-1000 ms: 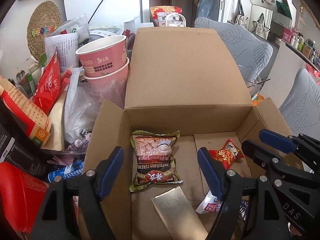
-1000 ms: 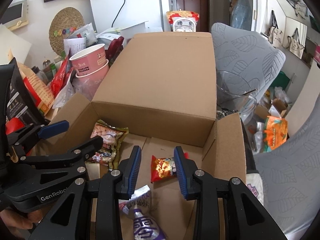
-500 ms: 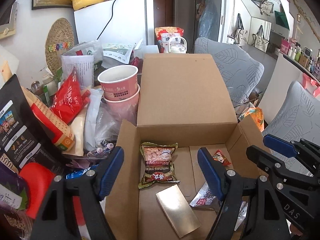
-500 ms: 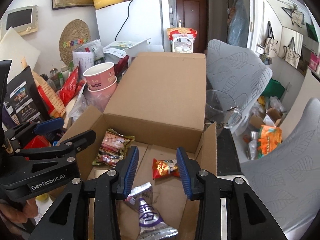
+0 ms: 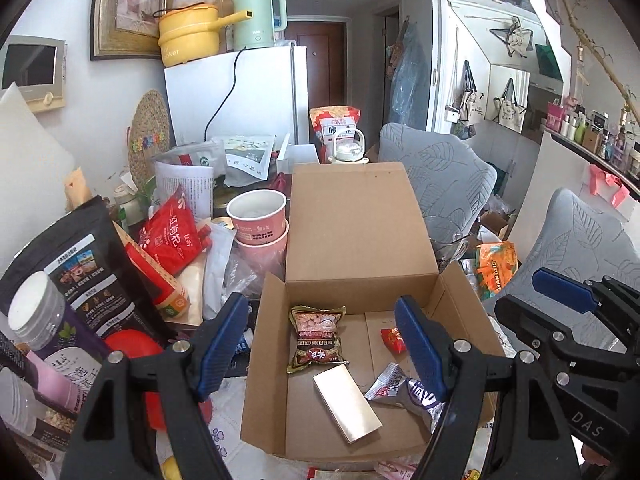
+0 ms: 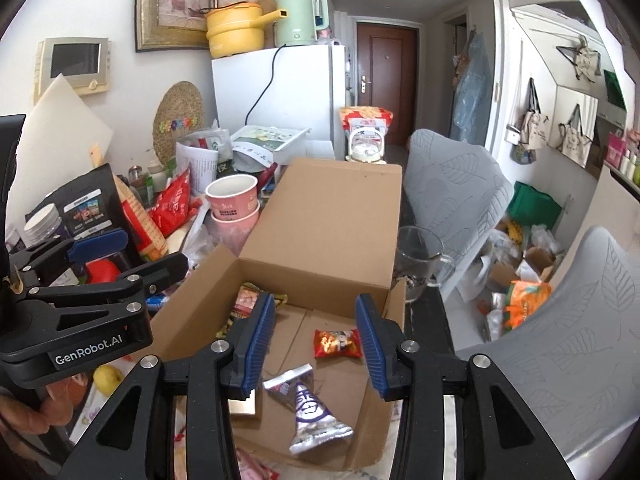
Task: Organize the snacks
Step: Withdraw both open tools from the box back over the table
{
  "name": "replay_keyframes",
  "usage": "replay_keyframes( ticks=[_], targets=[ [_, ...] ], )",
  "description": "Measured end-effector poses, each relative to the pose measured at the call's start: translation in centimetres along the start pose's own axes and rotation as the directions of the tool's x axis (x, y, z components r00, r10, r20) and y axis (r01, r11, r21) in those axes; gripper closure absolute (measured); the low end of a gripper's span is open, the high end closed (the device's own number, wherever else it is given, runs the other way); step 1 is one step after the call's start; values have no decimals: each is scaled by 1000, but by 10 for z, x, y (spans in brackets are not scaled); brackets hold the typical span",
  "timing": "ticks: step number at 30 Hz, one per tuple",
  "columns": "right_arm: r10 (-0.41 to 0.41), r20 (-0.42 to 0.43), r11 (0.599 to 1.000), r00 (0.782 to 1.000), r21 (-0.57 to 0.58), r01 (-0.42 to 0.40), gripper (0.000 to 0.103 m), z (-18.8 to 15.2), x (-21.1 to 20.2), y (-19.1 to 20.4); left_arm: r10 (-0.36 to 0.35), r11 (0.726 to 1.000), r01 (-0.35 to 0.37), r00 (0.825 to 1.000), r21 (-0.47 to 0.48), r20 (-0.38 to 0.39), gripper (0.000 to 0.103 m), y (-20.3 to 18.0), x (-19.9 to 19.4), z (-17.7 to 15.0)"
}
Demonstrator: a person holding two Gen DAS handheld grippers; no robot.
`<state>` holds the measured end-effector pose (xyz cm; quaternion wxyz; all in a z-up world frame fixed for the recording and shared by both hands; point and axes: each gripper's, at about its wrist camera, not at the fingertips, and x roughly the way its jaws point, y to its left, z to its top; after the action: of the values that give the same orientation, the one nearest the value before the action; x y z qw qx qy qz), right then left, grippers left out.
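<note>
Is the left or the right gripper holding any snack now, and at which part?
Nothing is held. The left gripper and the right gripper are both open and empty above the cardboard box.

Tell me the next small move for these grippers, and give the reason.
Probably swing the left gripper toward the red pouch in the pile left of the cardboard box. Both grippers are open and empty, the right gripper above four snacks already in the box.
</note>
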<state>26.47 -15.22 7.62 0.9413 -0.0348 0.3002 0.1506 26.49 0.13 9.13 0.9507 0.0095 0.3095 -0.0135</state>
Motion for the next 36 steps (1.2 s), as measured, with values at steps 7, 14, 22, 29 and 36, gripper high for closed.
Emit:
replay_keyframes(
  ticks=[7,14,22,29,36],
  targets=[
    [-8,70,1000,997,-25,9,54,-2,-46,10,-9,1000,9,999,-2,50,23,0,-43,-4],
    [-8,127,999,992,-44,13,47,-11,-88,21,-20,1000,20,996,1,88,23,-1,-84,-15],
    [7,186,997,982,-82,9,38,-28,-134,41,-5,1000,5,987,1,160,2,3,-131,-33],
    [22,202,996,979,-93,-3,31,-48,-157,52,-15,1000,13,983,10,184,2,7,-160,-54],
    [34,190,995,981,-98,-15,28,-72,-168,61,-36,999,32,985,23,168,2,10,-172,-79]
  ],
)
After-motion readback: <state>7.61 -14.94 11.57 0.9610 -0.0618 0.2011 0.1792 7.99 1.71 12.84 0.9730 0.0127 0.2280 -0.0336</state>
